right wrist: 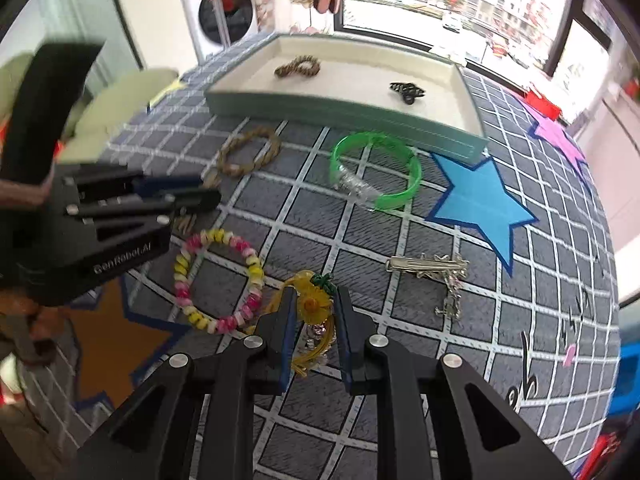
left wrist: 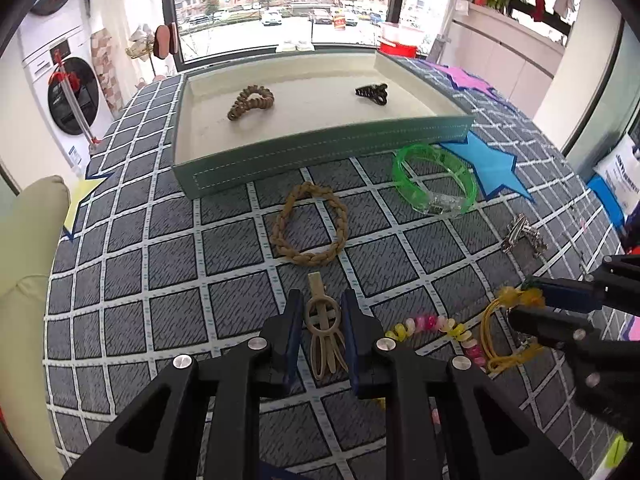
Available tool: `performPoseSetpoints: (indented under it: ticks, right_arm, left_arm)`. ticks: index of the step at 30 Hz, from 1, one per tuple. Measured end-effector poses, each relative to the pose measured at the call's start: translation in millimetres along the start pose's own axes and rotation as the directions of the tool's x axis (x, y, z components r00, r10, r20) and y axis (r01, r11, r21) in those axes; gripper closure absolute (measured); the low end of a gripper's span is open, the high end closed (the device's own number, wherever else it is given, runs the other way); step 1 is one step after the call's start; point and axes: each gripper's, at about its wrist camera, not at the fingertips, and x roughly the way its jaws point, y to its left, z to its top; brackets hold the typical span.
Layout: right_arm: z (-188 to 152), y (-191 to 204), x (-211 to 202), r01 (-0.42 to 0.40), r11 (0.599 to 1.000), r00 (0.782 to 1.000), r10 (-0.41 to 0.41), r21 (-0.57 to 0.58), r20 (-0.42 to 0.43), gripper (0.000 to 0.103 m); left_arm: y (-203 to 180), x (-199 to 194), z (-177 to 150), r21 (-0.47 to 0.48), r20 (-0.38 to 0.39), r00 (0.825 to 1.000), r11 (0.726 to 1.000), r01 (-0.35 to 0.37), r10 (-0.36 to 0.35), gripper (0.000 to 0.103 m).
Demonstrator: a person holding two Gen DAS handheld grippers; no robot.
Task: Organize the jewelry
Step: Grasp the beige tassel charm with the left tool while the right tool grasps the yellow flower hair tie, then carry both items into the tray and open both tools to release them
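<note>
Left gripper pinched on beige hair clip, tabletop 6 o'clock of green tray. Right gripper clamped on yellow flower hair tie, 4 o'clock of pink-yellow bracelet.

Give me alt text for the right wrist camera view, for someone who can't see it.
The right gripper has closed around a yellow flower hair tie on a grey checked cloth. Beside it lie a pink-and-yellow coil bracelet, a silver clip and a green bangle, before a tray.
</note>
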Motion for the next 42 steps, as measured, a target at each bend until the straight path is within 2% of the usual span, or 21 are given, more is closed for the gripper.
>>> performPoseSetpoints:
  ticks: [9,17,21,26,34,38,42]
  right_arm:
    - [-3,-29,-22,-0.108,0.979,0.993,0.099,0.171,0.062,0.083]
    - [9,-49,-40,-0.191,0.943,0.978,0.159,0.272,0.136,0.083]
    - [19,-58,-50,-0.204,0.935,0.973,0.163,0.289,0.161,0.083]
    - [41,-69,-54,-0.209,0.93,0.97,0.156,0.301,0.189,0.083]
    - [96,-85,-50,-0.208,0.931,0.966,0.147,0.301,0.213,0.083]
    - [127,-95,-42,-0.196,0.934,0.966,0.131,0.299,0.224,0.083]
    - [156,-105,-26,-0.193,0.931,0.966,0.125,0.31,0.227,0.083]
  left_arm:
    - [13,-30,0,-0.056,0.066,0.997,0.997,0.044,-0.04,0.069]
    - [24,-50,9,-0.089,0.115,0.992,0.994,0.069,-0.059,0.069]
    - [28,-58,19,-0.097,0.14,0.988,0.992,0.082,-0.068,0.069]
    - [31,-60,36,-0.098,0.16,0.985,0.992,0.076,-0.06,0.069]
    - [40,-53,79,-0.105,0.199,0.979,0.993,0.056,-0.034,0.069]
    - [43,-40,103,-0.104,0.201,0.979,0.994,0.033,-0.012,0.069]
    - [46,-15,119,-0.104,0.169,0.985,0.995,-0.002,0.019,0.069]
